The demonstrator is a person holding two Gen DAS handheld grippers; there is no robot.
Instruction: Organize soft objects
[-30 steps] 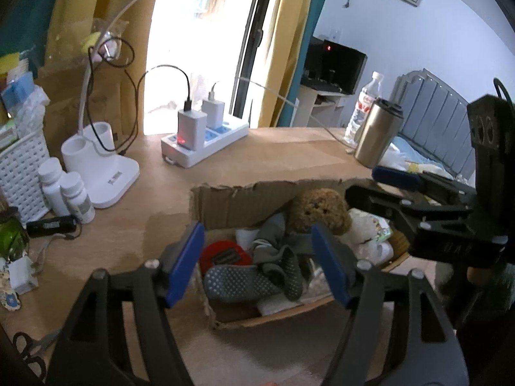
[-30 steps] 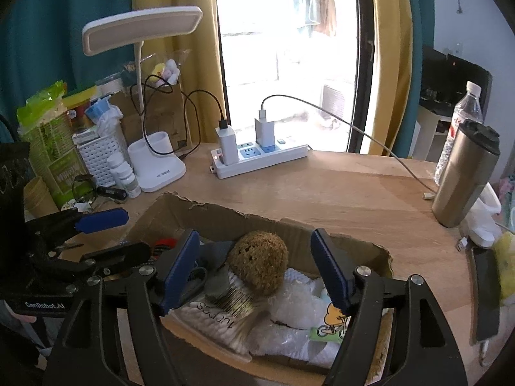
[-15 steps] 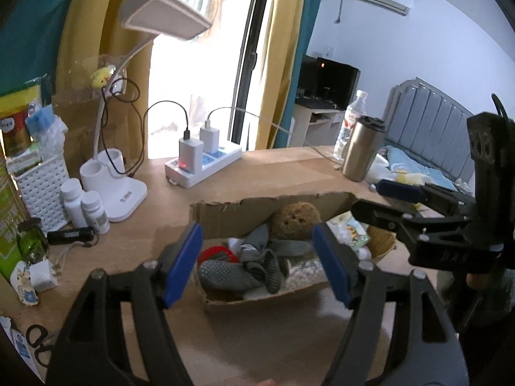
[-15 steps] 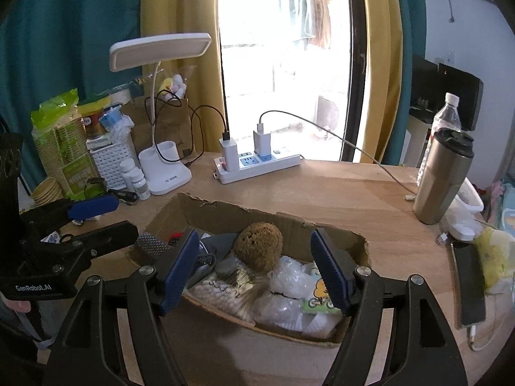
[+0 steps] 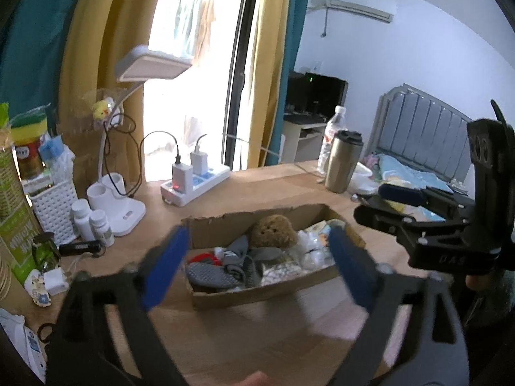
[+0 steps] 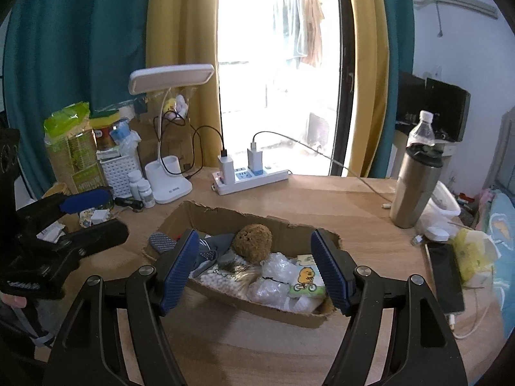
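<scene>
A low cardboard box [image 5: 225, 225] [image 6: 206, 217] sits mid-desk, filled with soft things: a brown round sponge [image 5: 273, 231] [image 6: 252, 242], grey dotted socks [image 5: 212, 274] [image 6: 206, 251], a red item [image 5: 202, 259], a cotton swab pack [image 6: 222, 278], clear plastic bags [image 6: 273, 267] and a tissue pack with a yellow duck [image 6: 305, 281]. My left gripper [image 5: 257, 265] is open and empty, held back above the box's near side. My right gripper [image 6: 254, 267] is open and empty, also above and in front of the box. Each gripper shows in the other's view.
A white desk lamp [image 6: 170, 74], power strip with chargers [image 6: 251, 173], white basket [image 6: 119, 169], pill bottles [image 6: 141, 188] and snack packs [image 6: 72, 151] stand at back left. A steel tumbler [image 6: 415, 189], water bottle [image 6: 421, 130], phone [image 6: 444, 276] and yellow tissue pack [image 6: 473, 254] are at right.
Both grippers have pulled up and back from the box, so it looks smaller and farther. Both stay open and empty. The box contents have not moved.
</scene>
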